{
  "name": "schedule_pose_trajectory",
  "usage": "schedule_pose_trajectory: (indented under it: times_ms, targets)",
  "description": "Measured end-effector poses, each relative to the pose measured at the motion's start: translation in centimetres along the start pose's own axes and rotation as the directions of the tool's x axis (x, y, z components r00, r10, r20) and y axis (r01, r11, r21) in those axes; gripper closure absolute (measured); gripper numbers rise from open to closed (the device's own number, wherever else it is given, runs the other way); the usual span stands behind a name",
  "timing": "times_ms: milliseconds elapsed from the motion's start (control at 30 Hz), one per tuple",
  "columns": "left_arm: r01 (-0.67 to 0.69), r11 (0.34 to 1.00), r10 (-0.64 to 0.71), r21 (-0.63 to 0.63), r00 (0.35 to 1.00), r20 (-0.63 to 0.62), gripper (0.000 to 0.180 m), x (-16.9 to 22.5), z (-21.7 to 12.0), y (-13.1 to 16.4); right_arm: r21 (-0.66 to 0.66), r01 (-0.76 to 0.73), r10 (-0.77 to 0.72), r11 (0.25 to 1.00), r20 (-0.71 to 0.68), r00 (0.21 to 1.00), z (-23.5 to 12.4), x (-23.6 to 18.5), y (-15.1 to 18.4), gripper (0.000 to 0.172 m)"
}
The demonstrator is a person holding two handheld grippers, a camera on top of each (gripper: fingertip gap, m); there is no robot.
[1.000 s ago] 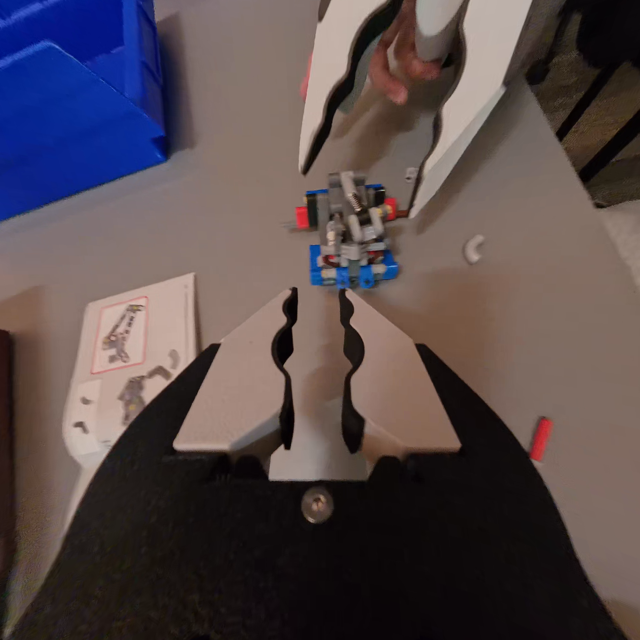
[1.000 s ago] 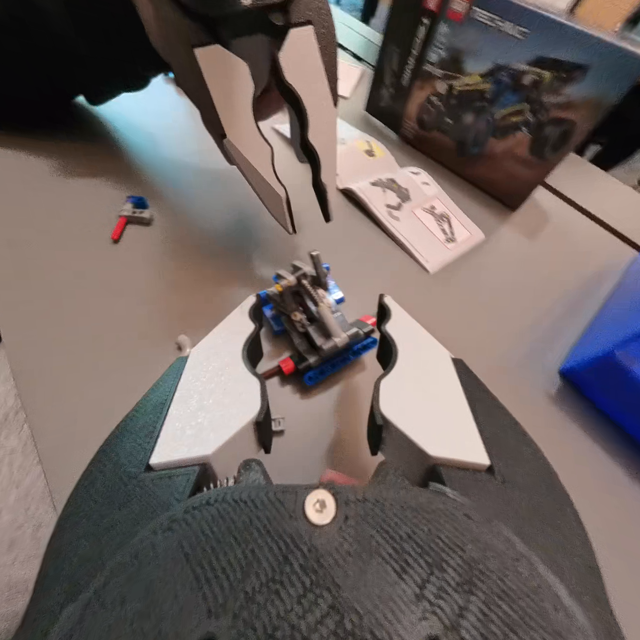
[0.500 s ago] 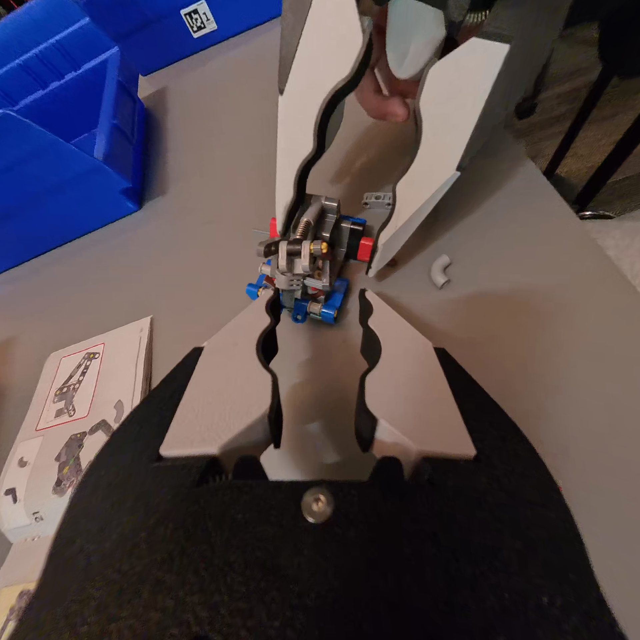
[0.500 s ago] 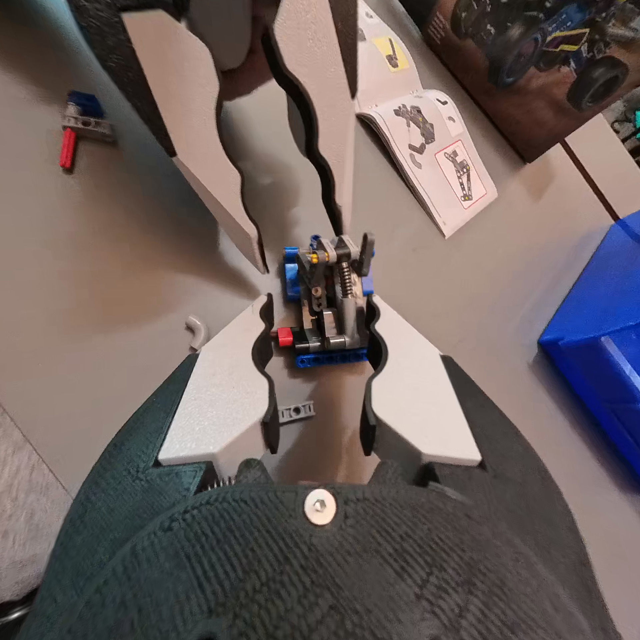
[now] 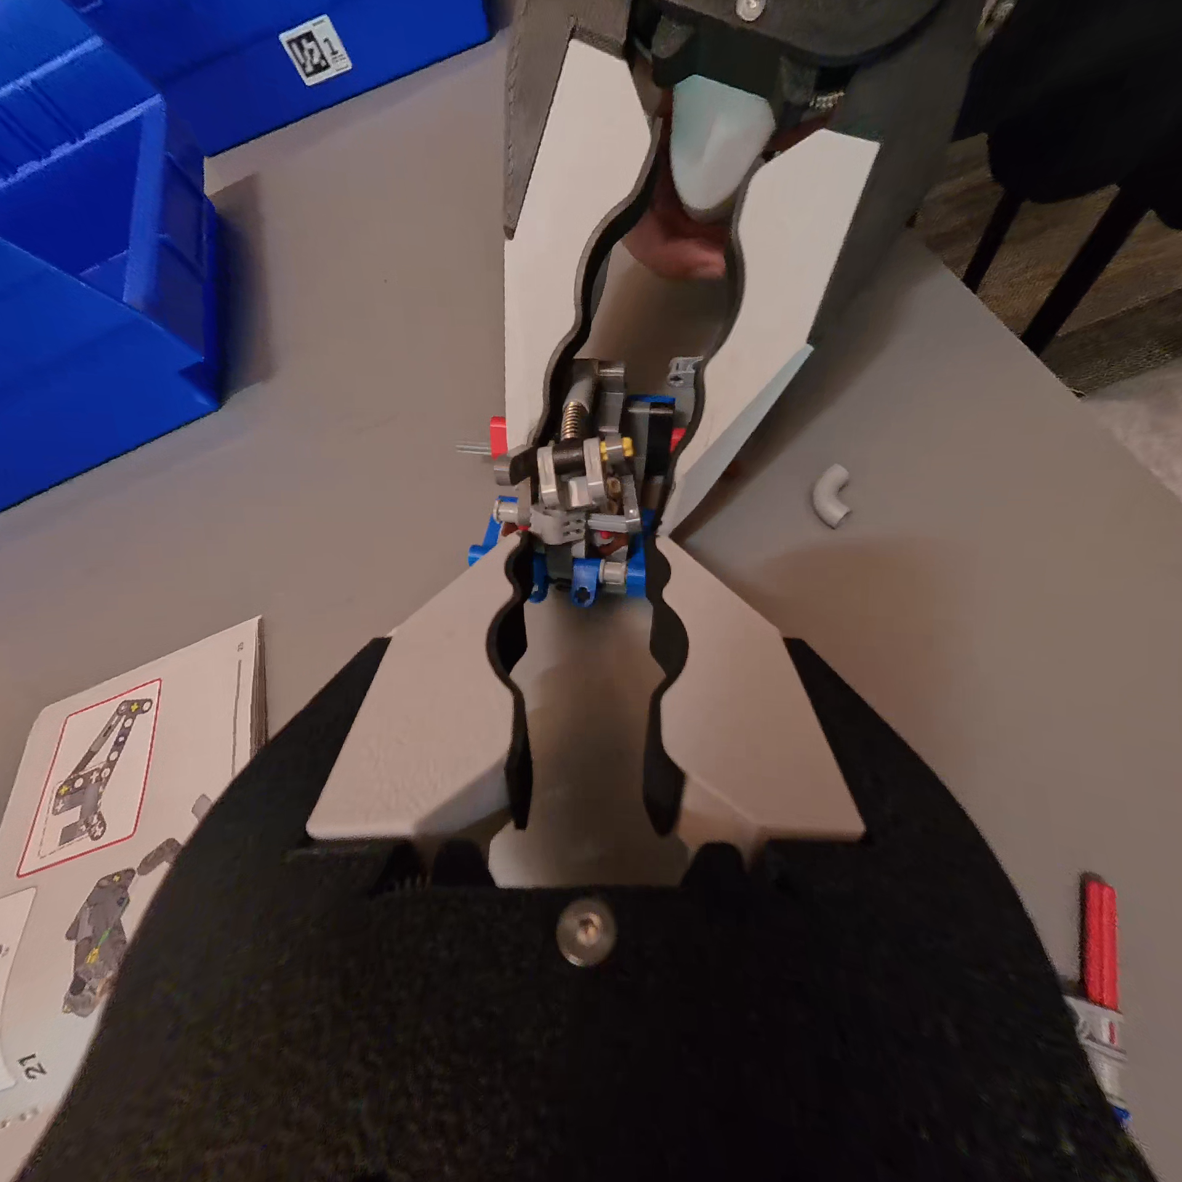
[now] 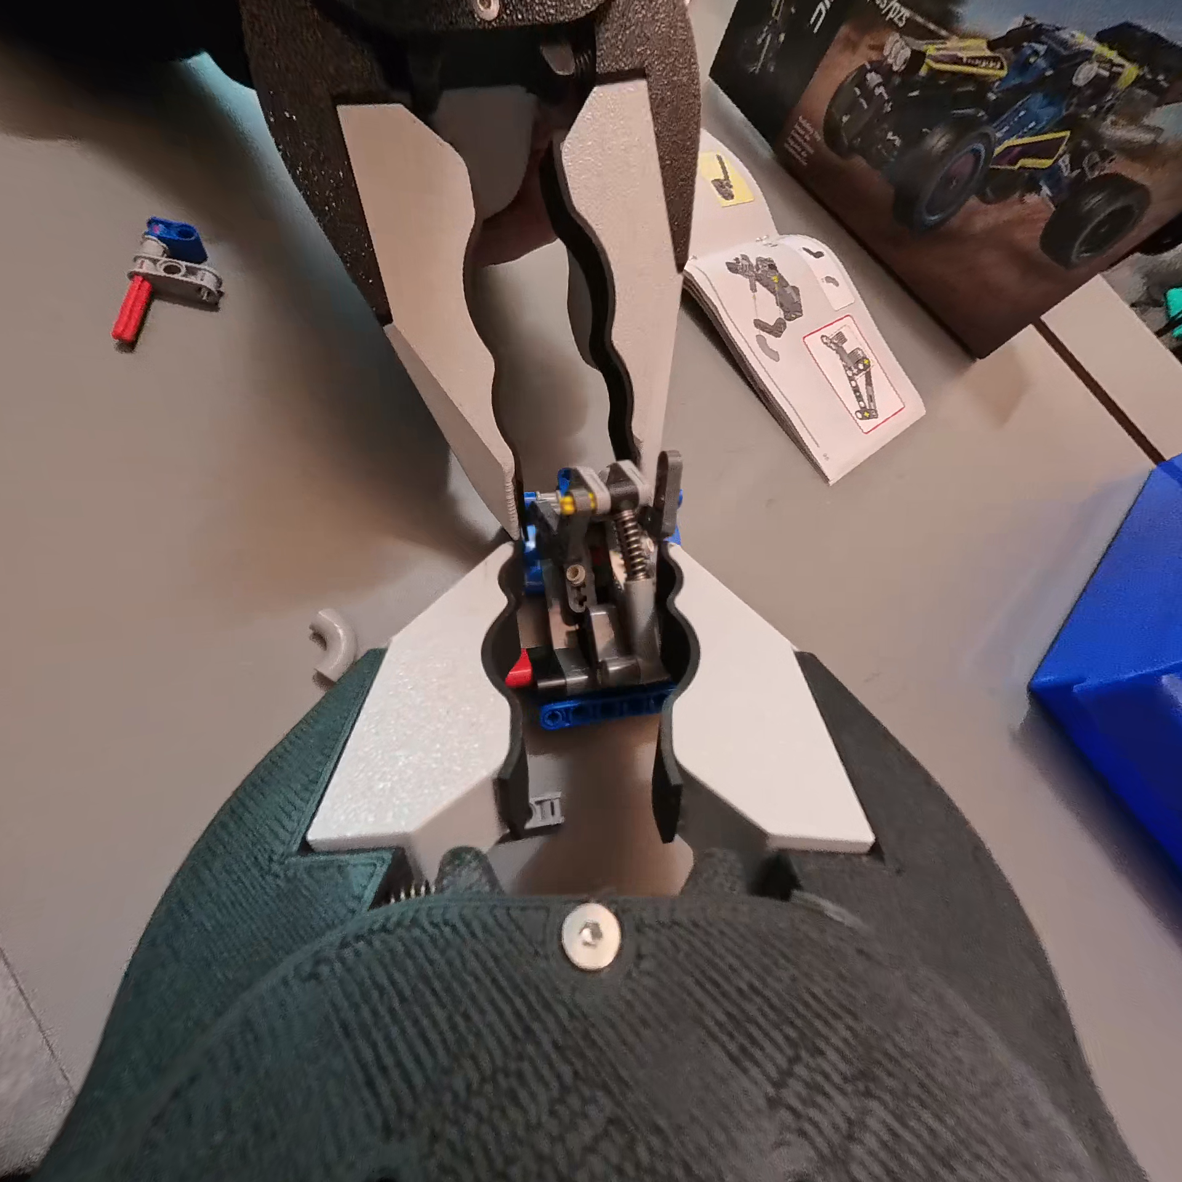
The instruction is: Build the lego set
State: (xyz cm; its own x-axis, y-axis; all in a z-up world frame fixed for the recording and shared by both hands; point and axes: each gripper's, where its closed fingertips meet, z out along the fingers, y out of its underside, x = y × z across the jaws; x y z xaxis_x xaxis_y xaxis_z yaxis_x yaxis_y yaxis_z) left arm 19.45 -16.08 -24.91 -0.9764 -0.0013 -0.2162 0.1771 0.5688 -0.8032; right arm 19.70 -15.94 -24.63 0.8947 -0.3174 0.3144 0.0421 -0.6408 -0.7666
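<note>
Grey-blue brick assembly [image 5: 585, 505] with spring, on table, clamped between both tools.

Black tool [image 5: 587, 550], dark-green tool [image 6: 591, 563], wavy grey fingers [image 5: 422, 716]

Left gripper [image 5: 587, 563], lower centre, closes its fingertips on the blue near end of a grey-and-blue brick assembly [image 5: 585, 492] at mid-frame. Right gripper [image 5: 604, 512] reaches down from the top, its fingers flanking the assembly's far part. Blue bins [image 5: 96, 256] upper left; instruction booklet [image 5: 121, 787] lower left; grey elbow piece [image 5: 831, 502] right; red pin [image 5: 1100, 940] lower right.
</note>
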Motion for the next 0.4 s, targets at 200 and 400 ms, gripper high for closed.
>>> schedule_pose_trajectory:
  times_ms: [200,400]
  targets:
    - [0.028,1.0,-0.028,0.012,0.999,-0.031,0.154,-0.03,-0.03,-0.13,0.014,-0.016,0.016,1.0,0.025,1.0,-0.18,0.08,-0.11,0.14]
    - [0.1,0.995,-0.098,0.015,0.992,-0.078,0.143,0.62,-0.12,-0.38,-0.023,-0.001,0.002,1.0,0.025,1.0,-0.11,-0.06,-0.02,0.14]
